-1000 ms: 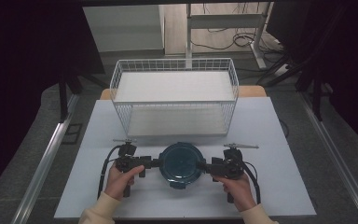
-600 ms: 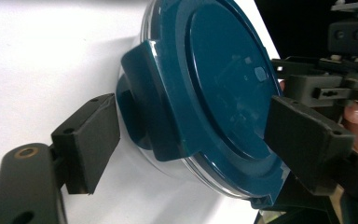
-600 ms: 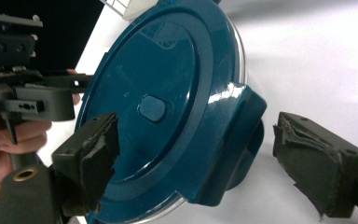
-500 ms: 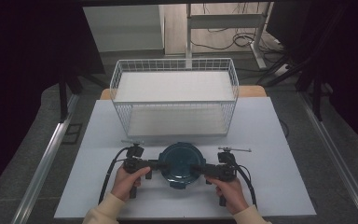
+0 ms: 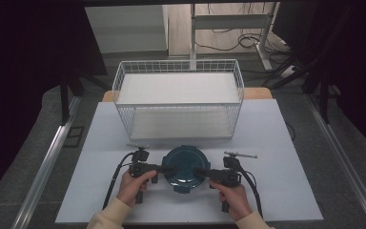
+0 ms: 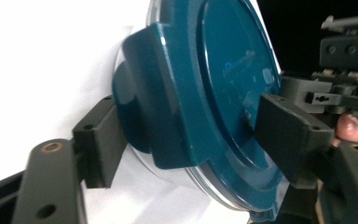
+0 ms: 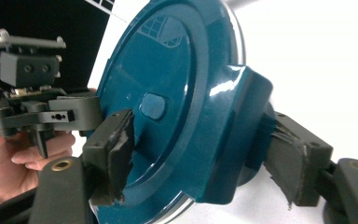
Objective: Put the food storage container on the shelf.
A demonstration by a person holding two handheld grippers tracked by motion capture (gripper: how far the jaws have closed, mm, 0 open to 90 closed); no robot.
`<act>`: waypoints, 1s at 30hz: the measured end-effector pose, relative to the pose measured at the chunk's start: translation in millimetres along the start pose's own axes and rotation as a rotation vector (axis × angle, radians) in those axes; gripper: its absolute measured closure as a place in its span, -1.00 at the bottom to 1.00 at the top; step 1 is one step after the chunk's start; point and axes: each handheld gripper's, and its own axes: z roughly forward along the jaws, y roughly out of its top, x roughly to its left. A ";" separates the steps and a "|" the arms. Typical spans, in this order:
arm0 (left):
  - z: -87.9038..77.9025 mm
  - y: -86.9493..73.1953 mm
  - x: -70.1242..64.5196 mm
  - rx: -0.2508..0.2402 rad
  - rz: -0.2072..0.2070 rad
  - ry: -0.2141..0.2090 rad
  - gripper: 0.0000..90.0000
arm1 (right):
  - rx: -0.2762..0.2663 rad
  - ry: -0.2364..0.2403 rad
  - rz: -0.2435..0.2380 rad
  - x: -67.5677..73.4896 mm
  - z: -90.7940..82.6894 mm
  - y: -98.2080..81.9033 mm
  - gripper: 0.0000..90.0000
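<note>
A round container with a dark teal lid (image 5: 186,164) sits on the white table (image 5: 276,143) near its front edge. My left gripper (image 5: 167,169) is shut on the lid's left latch tab, and my right gripper (image 5: 201,172) is shut on the right tab. In the left gripper view the teal lid (image 6: 214,93) is clamped between the black pads of the left gripper (image 6: 193,140), with a clear bowl rim under it. In the right gripper view the lid (image 7: 168,70) sits between the worn pads of the right gripper (image 7: 203,151).
A white wire basket (image 5: 178,113) stands behind the container, across the middle of the table. Cables trail from both grippers toward the front edge. Dark floor and metal rails flank the table.
Both hands have drawn inward, so the grippers reach further over the lid from each side. The container has stayed in place.
</note>
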 end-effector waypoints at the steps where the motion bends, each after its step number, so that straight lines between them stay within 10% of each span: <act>1: -1.0 -0.5 -0.7 -0.003 -0.001 0.002 -0.34 | -0.005 0.004 0.002 -0.5 -0.8 -0.5 -0.32; 30: -18.5 -12.2 -19.6 -0.064 0.096 0.010 -0.07 | -0.073 0.043 -0.058 5.8 -18.2 -4.4 -0.10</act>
